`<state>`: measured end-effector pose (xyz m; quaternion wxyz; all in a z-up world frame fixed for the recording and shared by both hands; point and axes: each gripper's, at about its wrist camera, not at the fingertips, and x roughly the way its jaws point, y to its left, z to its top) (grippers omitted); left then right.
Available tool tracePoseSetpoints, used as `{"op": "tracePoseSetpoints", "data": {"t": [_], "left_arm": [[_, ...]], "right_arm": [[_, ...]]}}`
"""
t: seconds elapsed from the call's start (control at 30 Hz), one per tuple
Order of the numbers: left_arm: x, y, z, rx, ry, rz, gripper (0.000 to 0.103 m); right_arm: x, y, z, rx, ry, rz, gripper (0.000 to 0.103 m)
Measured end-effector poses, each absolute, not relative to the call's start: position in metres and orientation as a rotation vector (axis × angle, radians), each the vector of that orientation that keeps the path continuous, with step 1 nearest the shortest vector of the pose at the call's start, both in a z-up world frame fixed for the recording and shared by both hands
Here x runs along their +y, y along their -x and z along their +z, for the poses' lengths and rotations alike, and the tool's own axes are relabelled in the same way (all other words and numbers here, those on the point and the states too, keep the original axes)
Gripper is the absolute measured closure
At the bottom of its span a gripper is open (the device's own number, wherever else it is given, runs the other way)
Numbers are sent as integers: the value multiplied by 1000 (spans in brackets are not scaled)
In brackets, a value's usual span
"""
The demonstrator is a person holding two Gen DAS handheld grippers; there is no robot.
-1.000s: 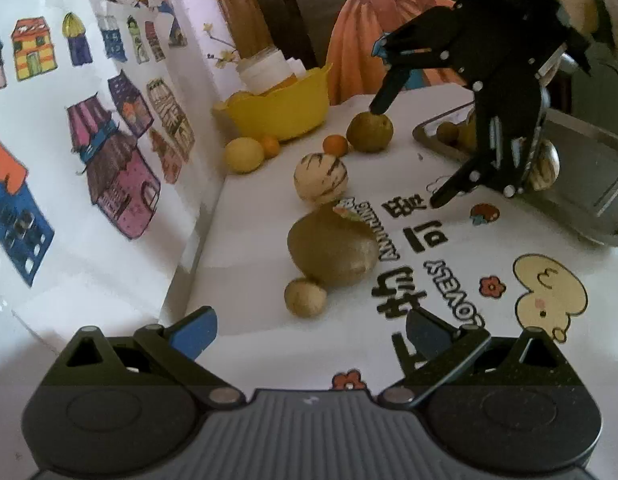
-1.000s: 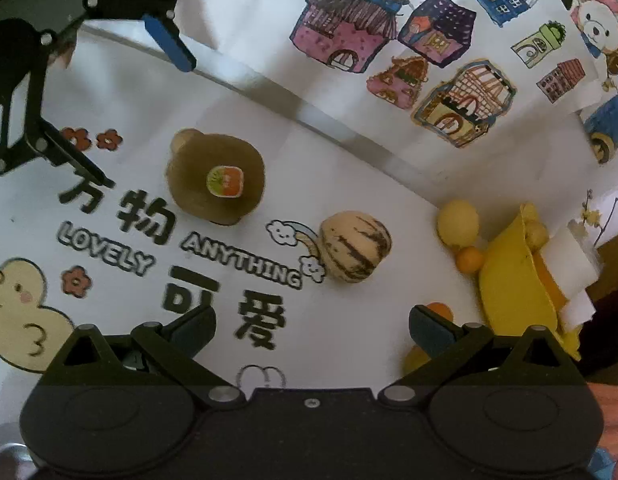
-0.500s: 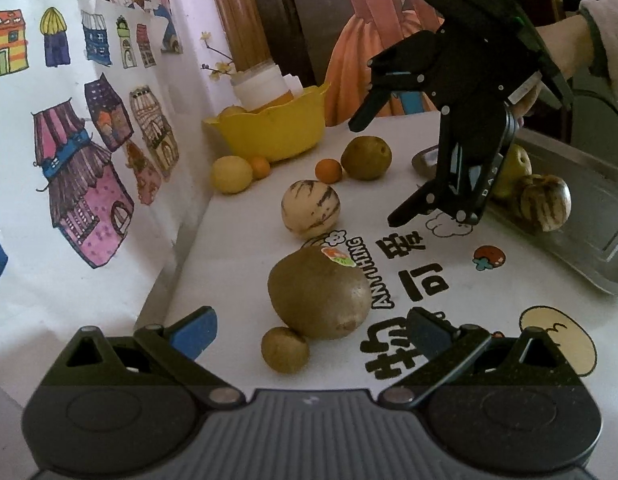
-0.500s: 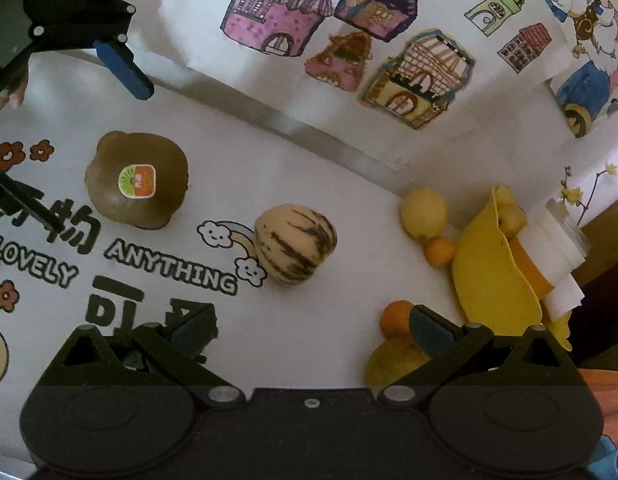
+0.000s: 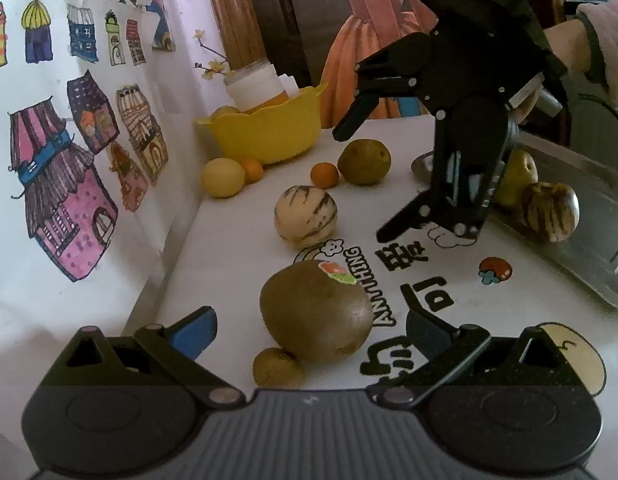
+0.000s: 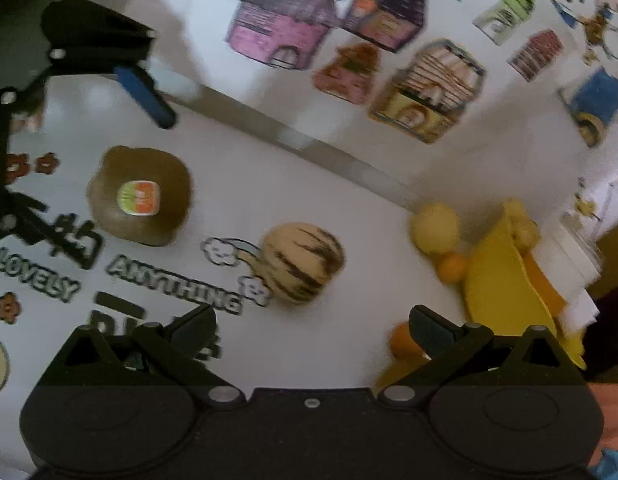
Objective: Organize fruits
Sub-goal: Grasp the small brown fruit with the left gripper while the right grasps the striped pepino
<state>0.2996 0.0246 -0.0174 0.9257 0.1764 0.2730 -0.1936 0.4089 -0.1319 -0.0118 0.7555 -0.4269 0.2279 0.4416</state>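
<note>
Right gripper [image 5: 365,184]: it has left the metal tray [image 5: 601,216] and now hangs over the striped melon [image 6: 303,268], fingers spread, nothing between them.
Left gripper [image 5: 309,332]: spread and empty, closer now to the big kiwi [image 5: 315,312].
Tray: already one striped fruit [image 5: 551,216] and a pear [image 5: 517,178] inside.
Meaning: I think the melon on the table goes next.
</note>
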Motion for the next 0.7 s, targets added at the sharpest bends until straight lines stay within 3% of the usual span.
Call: {"op": "tracePoseSetpoints", "data": {"t": [0.43,0.7], "left_arm": [[45,-298,-21,602,-339,-390,1],[53,-297,-22,627,-295,-407,16]], "right_arm": [[-120,-414,-14,471,948,1001,1],[-114,-417,-19,478,944,1015,1]]}}
